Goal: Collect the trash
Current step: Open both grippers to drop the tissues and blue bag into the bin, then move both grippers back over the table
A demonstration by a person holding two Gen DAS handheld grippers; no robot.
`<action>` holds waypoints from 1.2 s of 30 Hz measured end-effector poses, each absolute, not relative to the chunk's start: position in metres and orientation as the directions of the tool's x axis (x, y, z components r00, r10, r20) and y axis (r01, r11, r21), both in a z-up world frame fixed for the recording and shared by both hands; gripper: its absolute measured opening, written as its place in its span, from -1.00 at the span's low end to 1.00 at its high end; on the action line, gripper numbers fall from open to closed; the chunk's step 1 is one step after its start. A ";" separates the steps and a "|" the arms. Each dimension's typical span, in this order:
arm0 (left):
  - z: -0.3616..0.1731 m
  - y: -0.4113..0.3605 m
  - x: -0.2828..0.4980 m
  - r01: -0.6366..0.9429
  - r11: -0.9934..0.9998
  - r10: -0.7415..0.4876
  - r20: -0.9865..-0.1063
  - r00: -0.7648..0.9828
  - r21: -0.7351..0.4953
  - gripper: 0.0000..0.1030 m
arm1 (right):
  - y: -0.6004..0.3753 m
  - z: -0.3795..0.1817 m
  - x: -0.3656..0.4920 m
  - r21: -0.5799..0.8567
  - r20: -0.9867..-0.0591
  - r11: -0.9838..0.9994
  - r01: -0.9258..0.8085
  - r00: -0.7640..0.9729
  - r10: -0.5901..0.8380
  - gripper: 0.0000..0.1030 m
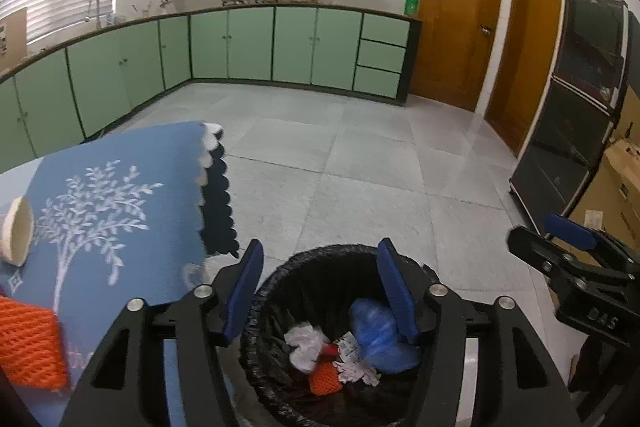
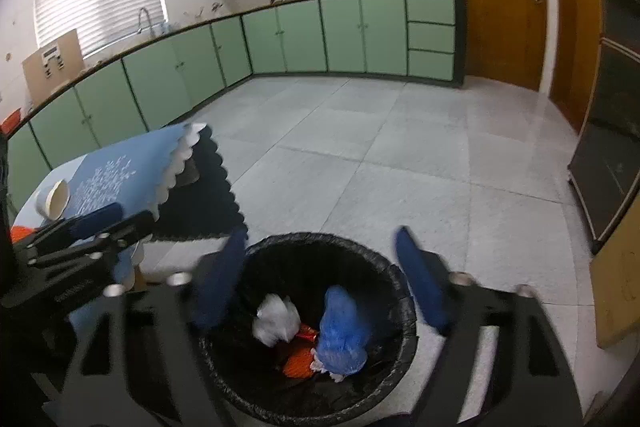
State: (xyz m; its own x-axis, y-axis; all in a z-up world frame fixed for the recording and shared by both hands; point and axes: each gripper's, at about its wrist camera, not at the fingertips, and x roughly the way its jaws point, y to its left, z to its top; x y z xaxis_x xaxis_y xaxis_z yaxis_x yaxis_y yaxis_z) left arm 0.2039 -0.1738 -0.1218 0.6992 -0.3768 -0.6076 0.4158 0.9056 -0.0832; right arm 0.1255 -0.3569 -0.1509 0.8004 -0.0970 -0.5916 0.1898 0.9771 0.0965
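While both empty grippers, left gripper (image 1: pixel 320 291) and right gripper (image 2: pixel 324 283), are hovering fingers apart over the black-lined round trash bin (image 1: pixel 264 311) already holding blue and white wrappers, the left should be swinging toward the orange mesh netting (image 1: pixel 28 343) on the blue-clothed worktop (image 1: pixel 120 203).

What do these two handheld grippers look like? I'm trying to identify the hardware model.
Both match: the left gripper and right gripper have matte black angular bodies with triangular cut-outs, silver round bolts at the pivots, and two flat fingers covered in blue pads. Seen from the left wrist camera, the right gripper's body carries pale embossed lettering, too small to read surely. No cables or sleeves show.
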 end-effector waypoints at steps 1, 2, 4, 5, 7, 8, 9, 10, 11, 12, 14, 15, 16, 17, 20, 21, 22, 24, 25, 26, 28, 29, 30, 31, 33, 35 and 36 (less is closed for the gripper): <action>-0.119 -0.170 0.204 0.409 0.909 -0.372 -0.603 0.706 -0.081 0.24 | -0.356 -0.149 0.123 0.094 -0.584 0.976 0.197 0.805 -0.106 0.78; -0.115 -0.165 0.203 0.401 0.913 -0.365 -0.597 0.715 -0.078 0.27 | -0.355 -0.147 0.121 0.099 -0.581 0.975 0.197 0.807 -0.104 0.78; -0.108 -0.156 0.200 0.387 0.919 -0.353 -0.588 0.728 -0.072 0.34 | -0.355 -0.144 0.120 0.110 -0.581 0.974 0.197 0.808 -0.098 0.80; -0.106 -0.153 0.199 0.384 0.920 -0.351 -0.585 0.732 -0.072 0.35 | -0.354 -0.141 0.119 0.119 -0.576 0.973 0.197 0.812 -0.094 0.80; -0.100 -0.144 0.196 0.374 0.925 -0.341 -0.580 0.740 -0.068 0.41 | -0.349 -0.136 0.116 0.131 -0.566 0.973 0.189 0.820 -0.083 0.82; -0.096 -0.139 0.194 0.366 0.928 -0.336 -0.575 0.746 -0.066 0.42 | -0.344 -0.133 0.115 0.133 -0.559 0.974 0.184 0.825 -0.079 0.82; -0.093 -0.133 0.191 0.357 0.932 -0.328 -0.571 0.752 -0.065 0.44 | -0.340 -0.130 0.114 0.134 -0.553 0.975 0.176 0.830 -0.074 0.82; -0.091 -0.130 0.191 0.350 0.934 -0.323 -0.569 0.756 -0.065 0.44 | -0.334 -0.127 0.113 0.133 -0.546 0.977 0.165 0.835 -0.067 0.82; -0.088 -0.123 0.188 0.340 0.938 -0.314 -0.565 0.763 -0.063 0.45 | -0.330 -0.125 0.113 0.132 -0.542 0.979 0.158 0.838 -0.063 0.82; -0.085 -0.118 0.185 0.332 0.941 -0.307 -0.561 0.769 -0.060 0.45 | -0.326 -0.123 0.113 0.129 -0.539 0.980 0.150 0.841 -0.058 0.82; -0.080 -0.104 0.179 0.310 0.949 -0.289 -0.550 0.783 -0.057 0.46 | -0.314 -0.119 0.112 0.123 -0.529 0.984 0.131 0.847 -0.046 0.82; -0.078 -0.099 0.178 0.303 0.951 -0.284 -0.547 0.788 -0.057 0.46 | -0.310 -0.117 0.112 0.124 -0.526 0.985 0.124 0.849 -0.040 0.82; -0.076 -0.093 0.176 0.294 0.954 -0.276 -0.544 0.793 -0.056 0.46 | -0.304 -0.115 0.112 0.126 -0.522 0.986 0.113 0.852 -0.031 0.82; -0.075 -0.084 0.173 0.279 0.959 -0.263 -0.541 0.799 -0.054 0.46 | -0.299 -0.114 0.112 0.129 -0.519 0.986 0.105 0.854 -0.023 0.82; -0.070 -0.063 0.167 0.243 0.969 -0.232 -0.536 0.812 -0.051 0.47 | -0.283 -0.109 0.114 0.132 -0.514 0.988 0.078 0.858 0.001 0.82; -0.070 -0.055 0.165 0.229 0.972 -0.219 -0.534 0.817 -0.048 0.47 | -0.278 -0.108 0.114 0.133 -0.513 0.989 0.070 0.858 0.008 0.82; -0.070 -0.049 0.162 0.220 0.975 -0.209 -0.532 0.821 -0.044 0.47 | -0.273 -0.108 0.114 0.134 -0.512 0.989 0.061 0.859 0.016 0.82; -0.068 -0.032 0.156 0.192 0.981 -0.180 -0.525 0.832 -0.031 0.47 | -0.259 -0.105 0.116 0.133 -0.510 0.990 0.037 0.860 0.036 0.82; -0.068 -0.026 0.154 0.182 0.983 -0.170 -0.523 0.835 -0.029 0.47 | -0.252 -0.104 0.116 0.131 -0.509 0.991 0.027 0.860 0.043 0.82; -0.068 -0.016 0.151 0.164 0.986 -0.153 -0.519 0.841 -0.025 0.47 | -0.244 -0.103 0.116 0.128 -0.506 0.992 0.016 0.861 0.051 0.82; -0.067 -0.002 0.147 0.137 0.990 -0.128 -0.514 0.848 -0.021 0.47 | -0.232 -0.100 0.118 0.123 -0.501 0.992 -0.004 0.863 0.066 0.82; -0.066 0.007 0.146 0.119 0.993 -0.112 -0.513 0.851 -0.019 0.47 | -0.223 -0.098 0.118 0.122 -0.498 0.992 -0.017 0.864 0.076 0.82; -0.066 0.014 0.144 0.107 0.994 -0.100 -0.512 0.853 -0.017 0.47 | -0.216 -0.097 0.119 0.123 -0.495 0.992 -0.028 0.865 0.086 0.82; -0.065 0.023 0.143 0.088 0.996 -0.083 -0.509 0.857 -0.014 0.47 | -0.208 -0.095 0.120 0.125 -0.493 0.991 -0.041 0.865 0.098 0.82; -0.065 0.036 0.141 0.062 0.998 -0.060 -0.506 0.861 -0.013 0.47 | -0.195 -0.093 0.121 0.124 -0.488 0.990 -0.060 0.865 0.114 0.82; -0.066 0.048 0.139 0.040 0.999 -0.040 -0.503 0.863 -0.011 0.47 | -0.179 -0.091 0.123 0.122 -0.485 0.989 -0.085 0.864 0.134 0.82; -0.066 0.055 0.138 0.028 1.000 -0.029 -0.502 0.864 -0.009 0.47 | -0.172 -0.090 0.124 0.124 -0.484 0.988 -0.097 0.863 0.145 0.82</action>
